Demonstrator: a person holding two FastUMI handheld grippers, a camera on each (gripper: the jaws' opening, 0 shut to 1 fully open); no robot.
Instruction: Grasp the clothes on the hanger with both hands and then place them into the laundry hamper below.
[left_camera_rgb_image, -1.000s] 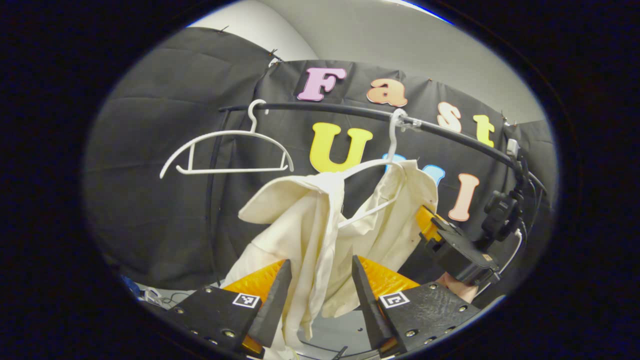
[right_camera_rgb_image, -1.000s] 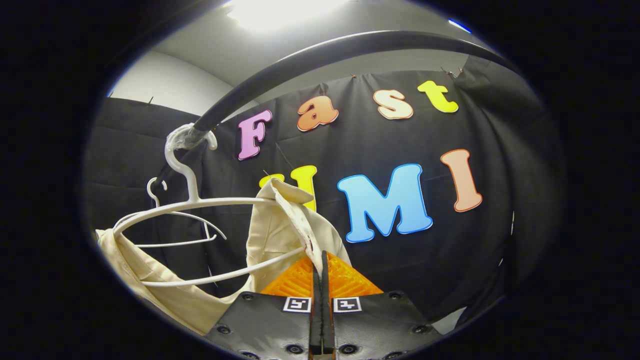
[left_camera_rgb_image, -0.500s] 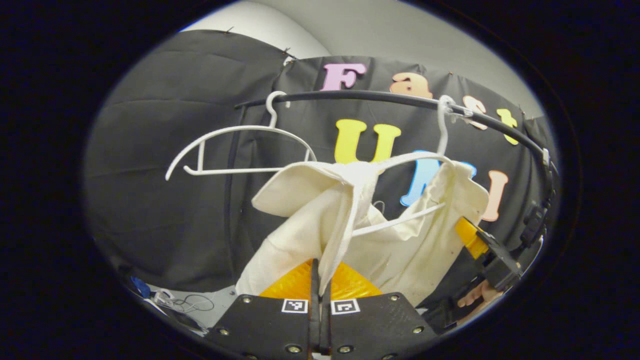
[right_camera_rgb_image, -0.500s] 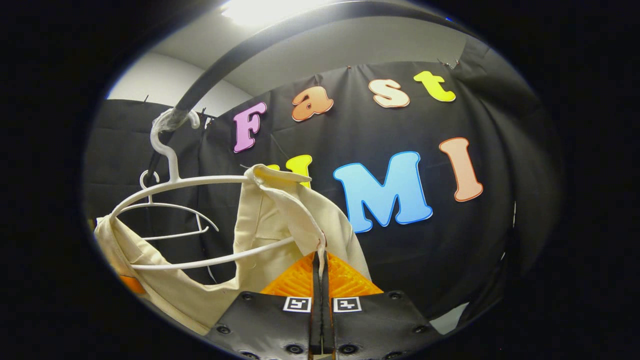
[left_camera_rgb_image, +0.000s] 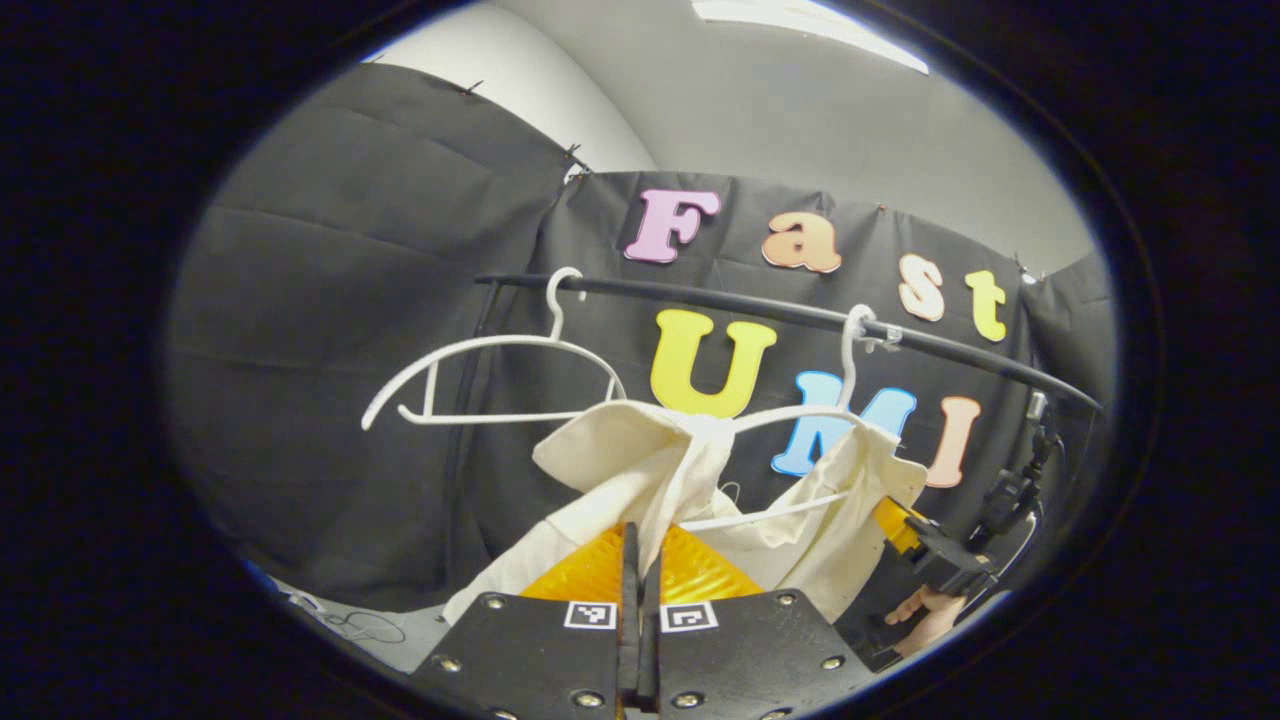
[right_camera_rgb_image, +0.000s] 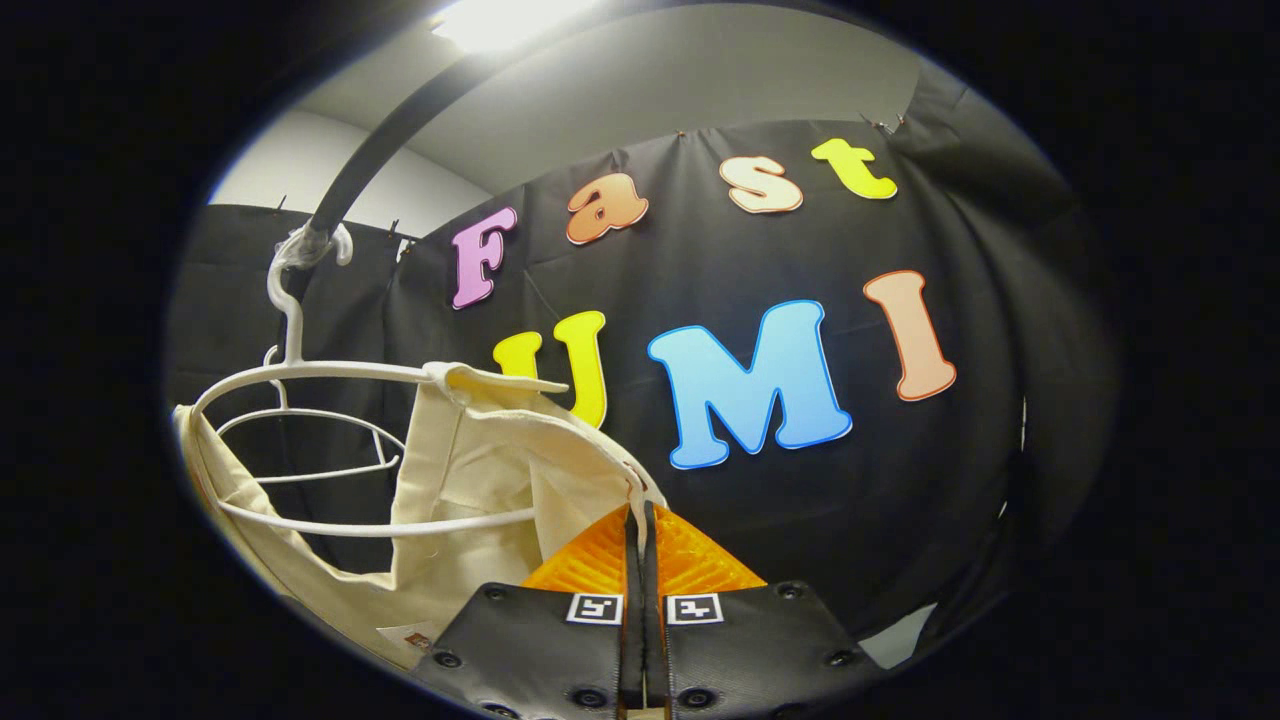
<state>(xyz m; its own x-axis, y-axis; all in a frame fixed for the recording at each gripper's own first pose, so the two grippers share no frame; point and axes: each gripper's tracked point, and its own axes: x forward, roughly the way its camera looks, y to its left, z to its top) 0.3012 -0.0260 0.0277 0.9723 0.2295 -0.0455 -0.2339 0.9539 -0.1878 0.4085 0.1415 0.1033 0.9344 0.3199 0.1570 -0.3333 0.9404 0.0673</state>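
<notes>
A cream garment (left_camera_rgb_image: 640, 460) hangs on a white hanger (left_camera_rgb_image: 850, 350) hooked over a black rail (left_camera_rgb_image: 760, 310). My left gripper (left_camera_rgb_image: 640, 540) is shut on the garment's near edge, the cloth pinched between both fingers. In the right gripper view the same garment (right_camera_rgb_image: 470, 470) drapes off the hanger (right_camera_rgb_image: 290, 370), and my right gripper (right_camera_rgb_image: 640, 520) is shut on its other edge. From the left gripper view the right gripper (left_camera_rgb_image: 930, 555) appears at the garment's far side, with a hand (left_camera_rgb_image: 925, 610) behind it.
A second, bare white hanger (left_camera_rgb_image: 490, 380) hangs on the rail to the left of the garment. The rail (right_camera_rgb_image: 370, 160) curves overhead in the right gripper view. Cables (left_camera_rgb_image: 350, 625) lie on a pale surface low at the left.
My left gripper went from open around the garment's edge to shut on it. Both grippers have since dropped, so the rail and hangers sit higher and farther away.
</notes>
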